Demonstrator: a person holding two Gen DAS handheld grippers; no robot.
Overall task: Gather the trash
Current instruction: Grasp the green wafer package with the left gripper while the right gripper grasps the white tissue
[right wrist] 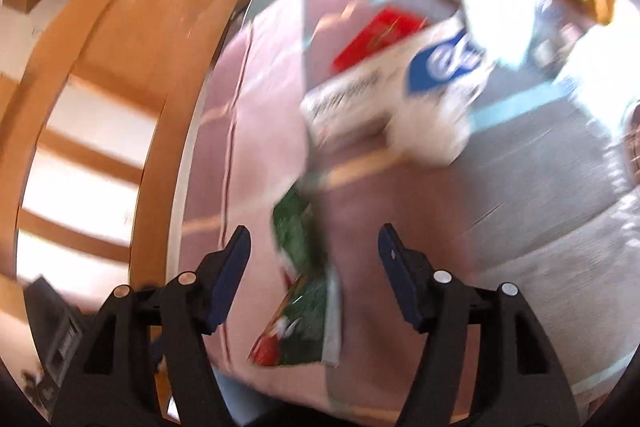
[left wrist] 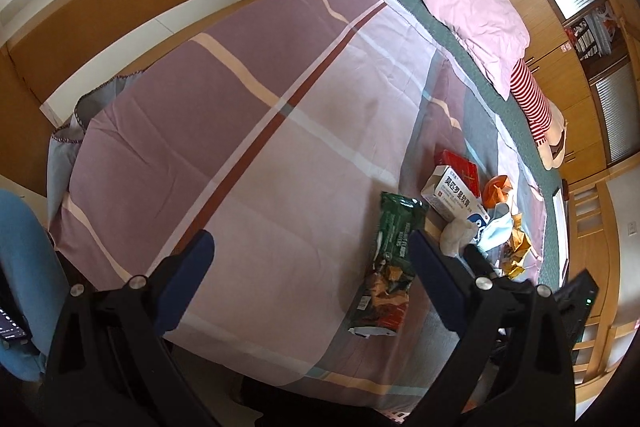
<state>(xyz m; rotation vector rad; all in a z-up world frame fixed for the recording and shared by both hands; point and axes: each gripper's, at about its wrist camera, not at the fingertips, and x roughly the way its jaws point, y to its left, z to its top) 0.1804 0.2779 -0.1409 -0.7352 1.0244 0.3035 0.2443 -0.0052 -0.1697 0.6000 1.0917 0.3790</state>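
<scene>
Trash lies on a bed with a pink striped cover [left wrist: 248, 131]. A green snack wrapper [left wrist: 386, 263] lies flat near the bed's front edge. Beyond it are a white and blue medicine box [left wrist: 454, 199], a red box [left wrist: 460, 165], a crumpled white tissue [left wrist: 456, 233], an orange scrap [left wrist: 496, 187] and yellow wrappers [left wrist: 516, 247]. My left gripper [left wrist: 310, 249] is open and empty above the cover, left of the wrapper. The right wrist view is blurred. My right gripper [right wrist: 314, 241] is open, with the green wrapper [right wrist: 304, 291] lying between its fingers on the cover. The white box [right wrist: 384, 95] is further off.
A pink pillow [left wrist: 476, 11] and a red striped soft toy [left wrist: 532, 99] lie at the head of the bed. Wooden cabinets [left wrist: 560, 79] line the wall beyond. A wooden bed frame [right wrist: 120, 67] runs along the left. A blue chair [left wrist: 24, 267] stands at the left.
</scene>
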